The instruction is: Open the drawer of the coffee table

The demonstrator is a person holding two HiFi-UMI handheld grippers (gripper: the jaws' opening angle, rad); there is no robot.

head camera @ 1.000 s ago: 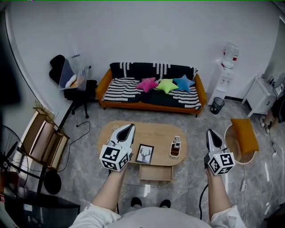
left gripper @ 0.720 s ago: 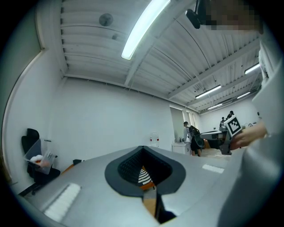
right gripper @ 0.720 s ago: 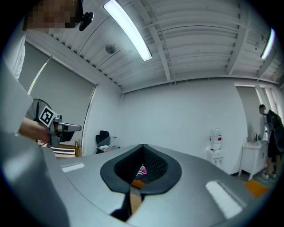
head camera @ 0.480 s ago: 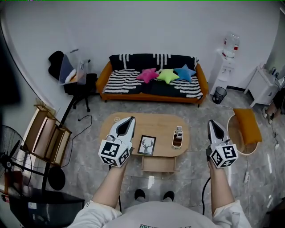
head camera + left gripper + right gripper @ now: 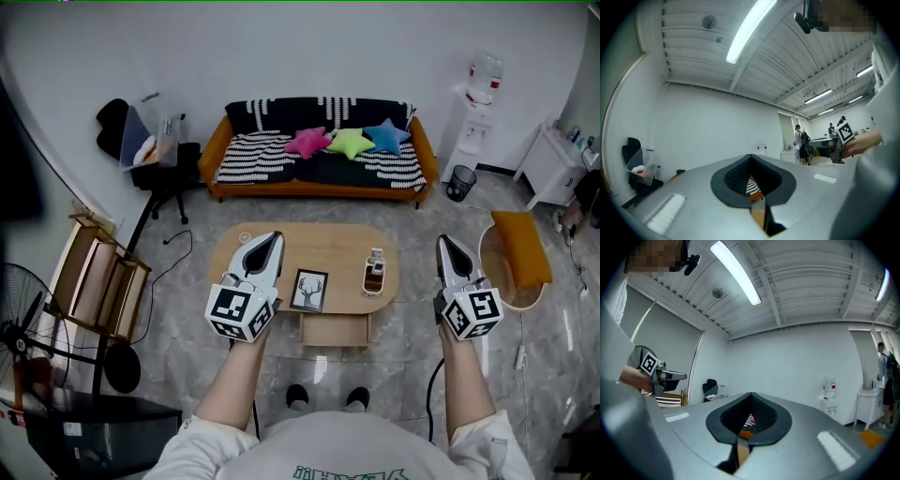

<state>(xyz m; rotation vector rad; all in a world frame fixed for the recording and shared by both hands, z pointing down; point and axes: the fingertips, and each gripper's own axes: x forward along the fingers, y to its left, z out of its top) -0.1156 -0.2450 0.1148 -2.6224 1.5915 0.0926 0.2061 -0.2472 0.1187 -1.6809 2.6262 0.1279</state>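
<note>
drawer (image 5: 336, 330): under near edge of counter (image 5: 328, 253), centred | handling: probably light, rigid board, slides straight; hook its front lip mid-width | left gripper (image 5: 271, 238), right gripper (image 5: 442, 241): jaws pressed together, empty, well clear of it

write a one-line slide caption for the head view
Standing before the coffee table, a person holds the left gripper and right gripper level and shut, the drawer untouched.

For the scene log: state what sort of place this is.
Likely a living-room setup inside a larger workspace: a striped sofa with star cushions, a wooden coffee table before it, and a water dispenser.
</note>
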